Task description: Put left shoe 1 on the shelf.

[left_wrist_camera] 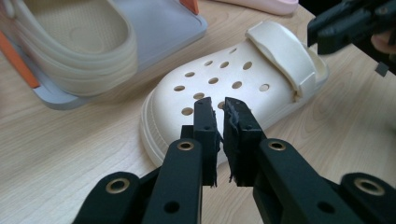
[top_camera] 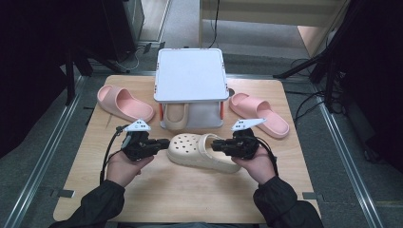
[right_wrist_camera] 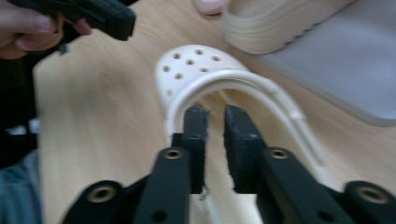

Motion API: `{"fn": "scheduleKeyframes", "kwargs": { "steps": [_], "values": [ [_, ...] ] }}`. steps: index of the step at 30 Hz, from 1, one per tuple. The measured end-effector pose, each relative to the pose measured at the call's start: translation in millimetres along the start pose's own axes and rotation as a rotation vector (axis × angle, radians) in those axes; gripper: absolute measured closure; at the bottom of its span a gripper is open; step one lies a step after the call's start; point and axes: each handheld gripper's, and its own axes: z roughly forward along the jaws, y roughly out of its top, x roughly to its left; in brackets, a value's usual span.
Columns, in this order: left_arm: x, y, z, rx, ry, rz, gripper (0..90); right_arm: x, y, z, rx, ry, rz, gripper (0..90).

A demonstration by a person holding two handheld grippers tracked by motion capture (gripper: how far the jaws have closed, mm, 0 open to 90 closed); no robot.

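Two tools: one in each of the person's hands, both low over the near half of the worktop (top_camera: 190, 190), pointing inward at each other across one shoe.
Left tool (top_camera: 164, 143): at about 9 o'clock of the cream clog, tips at its toe. In the left gripper view (left_wrist_camera: 219, 109) its jaws stand nearly together, a thin slit between them, over the toe cap; whether the pads pinch anything I cannot tell.
Right tool (top_camera: 217, 144): at about 3 o'clock of the clog, tips at the heel end. In the right gripper view (right_wrist_camera: 212, 116) its jaws are nearly together, a narrow gap left, with the heel strap curving just past the tips; a grip cannot be made out.
Cream clog (top_camera: 199, 151): lies flat on the worktop between the two tools, holed toe toward the left tool, strap toward the right one.
Grey rack (top_camera: 191, 76): at 12 o'clock from the clog, a flat grey top on orange posts.
Second cream clog (top_camera: 175, 116): on the rack's lower shelf, under the top.
Left pink slide (top_camera: 124, 103): at 10 o'clock from the clog, beside the rack.
Right pink slide (top_camera: 260, 114): at 2 o'clock, on the rack's other side.
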Motion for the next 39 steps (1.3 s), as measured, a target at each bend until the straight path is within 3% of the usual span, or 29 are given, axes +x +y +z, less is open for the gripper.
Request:
{"fn": "scheduleKeyframes", "kwargs": {
  "steps": [3, 9, 10, 12, 14, 21, 26, 33, 39],
  "values": [
    [-1.5, -0.6, 6.3, 0.010, -0.015, -0.015, 84.5, -10.0, 2.2, 1.0, -0.011, -0.057, -0.018, 89.8],
    [-2.4, -7.6, 16.5, 0.014, -0.024, -0.049, 86.1, -29.3, 10.9, 8.6, -0.038, -0.098, 0.007, 90.0],
    [-2.2, -9.2, 18.2, 0.023, -0.024, -0.054, 86.1, -37.9, 12.9, 12.7, -0.055, -0.106, 0.021, 90.0],
    [-3.2, -12.1, 20.6, 0.027, -0.020, -0.058, 86.1, -42.1, 13.2, 15.3, -0.052, -0.100, 0.036, 90.0],
    [-4.5, -14.2, 21.1, 0.030, -0.016, -0.058, 86.0, -47.3, 13.7, 21.9, -0.015, -0.087, 0.049, 90.0],
    [-4.7, -24.7, 27.4, 0.051, -0.011, -0.075, 85.9, -50.3, 15.4, 34.4, 0.005, -0.092, 0.045, 90.0],
    [-6.0, -29.3, 37.1, 0.066, -0.011, -0.068, 86.2, -50.0, 16.3, 39.4, 0.017, -0.104, 0.010, 90.0],
    [-3.4, -27.3, 39.8, 0.059, -0.008, -0.071, 86.1, -43.4, 13.2, 45.4, 0.090, -0.116, -0.032, 90.0],
    [-1.2, -24.2, 42.2, 0.065, -0.011, -0.068, 86.1, -39.2, 10.1, 44.2, 0.103, -0.112, -0.028, 90.0]
  ]
}}
